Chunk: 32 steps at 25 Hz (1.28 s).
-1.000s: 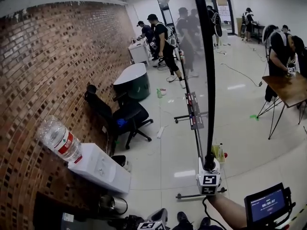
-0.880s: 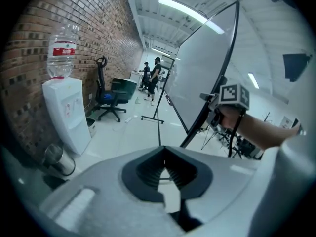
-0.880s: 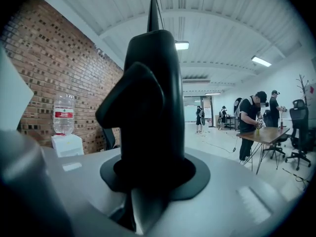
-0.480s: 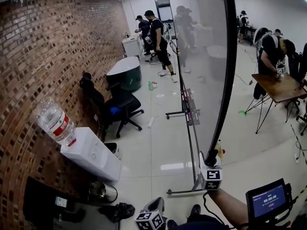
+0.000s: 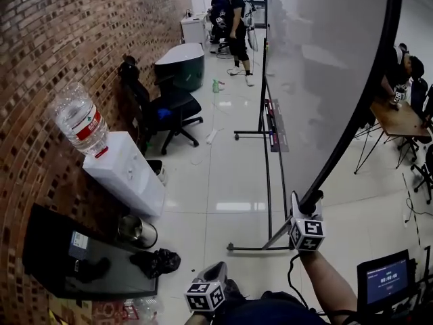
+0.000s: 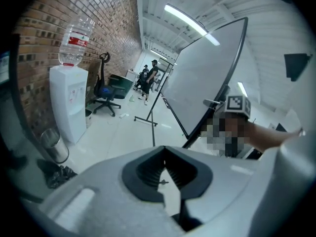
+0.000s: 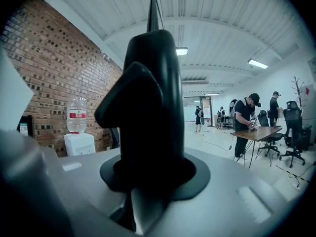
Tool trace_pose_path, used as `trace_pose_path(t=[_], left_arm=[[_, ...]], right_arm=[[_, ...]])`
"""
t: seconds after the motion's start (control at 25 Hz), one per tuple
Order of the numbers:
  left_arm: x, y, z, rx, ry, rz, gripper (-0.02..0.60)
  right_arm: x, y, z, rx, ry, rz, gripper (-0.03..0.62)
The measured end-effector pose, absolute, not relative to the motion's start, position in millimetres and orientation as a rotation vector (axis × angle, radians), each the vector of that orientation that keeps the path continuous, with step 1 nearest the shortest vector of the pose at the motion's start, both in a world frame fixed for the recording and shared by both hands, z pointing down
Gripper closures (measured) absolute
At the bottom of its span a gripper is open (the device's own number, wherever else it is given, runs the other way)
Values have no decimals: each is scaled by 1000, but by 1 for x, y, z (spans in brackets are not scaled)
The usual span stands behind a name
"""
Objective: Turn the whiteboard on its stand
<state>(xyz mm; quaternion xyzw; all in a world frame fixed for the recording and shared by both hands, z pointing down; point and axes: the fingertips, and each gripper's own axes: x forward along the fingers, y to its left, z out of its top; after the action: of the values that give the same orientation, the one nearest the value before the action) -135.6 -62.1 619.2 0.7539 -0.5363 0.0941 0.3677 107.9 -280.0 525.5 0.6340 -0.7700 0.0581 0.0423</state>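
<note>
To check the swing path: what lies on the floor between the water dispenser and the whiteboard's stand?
In the head view, only bare floor lies between the water dispenser and the whiteboard's stand; a bin sits against the dispenser.

A brick wall (image 5: 40, 59) fills nine o'clock. Against it stands a water dispenser (image 5: 125, 175) topped by a bottle (image 5: 80, 120). A black office chair (image 5: 169, 110) is at eleven, a metal bin (image 5: 137, 232) at eight, and people (image 5: 233, 19) at twelve.
</note>
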Motion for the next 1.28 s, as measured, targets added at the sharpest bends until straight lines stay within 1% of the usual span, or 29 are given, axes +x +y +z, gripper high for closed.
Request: trace_pose_path(t=[0.16,0.36,0.48,0.6,0.72,0.92,1.08,1.28], left_arm=[[-136,-48,609,1921,-1450,252,575],[-108,-12,601,1926,-1495,298,575],[-92,21,606,1914,-1487,345,575],[-96,45,614,1859,-1505,373,575],[-96,53,615,1858,-1511,360,575],[-75,51,603,1961,-1447,309,575],[-80,65,594,1989,-1427,242,575],[-126,101,624,1888,-1438,201,575]], right_arm=[[103,-257,525,1941,-2332,195,450],[92,-226,515,1944,-2348,185,450],[93,-206,515,1944,-2357,166,450],[96,-191,517,1943,-2370,172,448],[99,-179,523,1939,-2374,175,448],[118,-155,523,1931,-2380,173,448],[133,-140,514,1943,-2384,205,450],[135,-125,515,1934,-2417,186,450]])
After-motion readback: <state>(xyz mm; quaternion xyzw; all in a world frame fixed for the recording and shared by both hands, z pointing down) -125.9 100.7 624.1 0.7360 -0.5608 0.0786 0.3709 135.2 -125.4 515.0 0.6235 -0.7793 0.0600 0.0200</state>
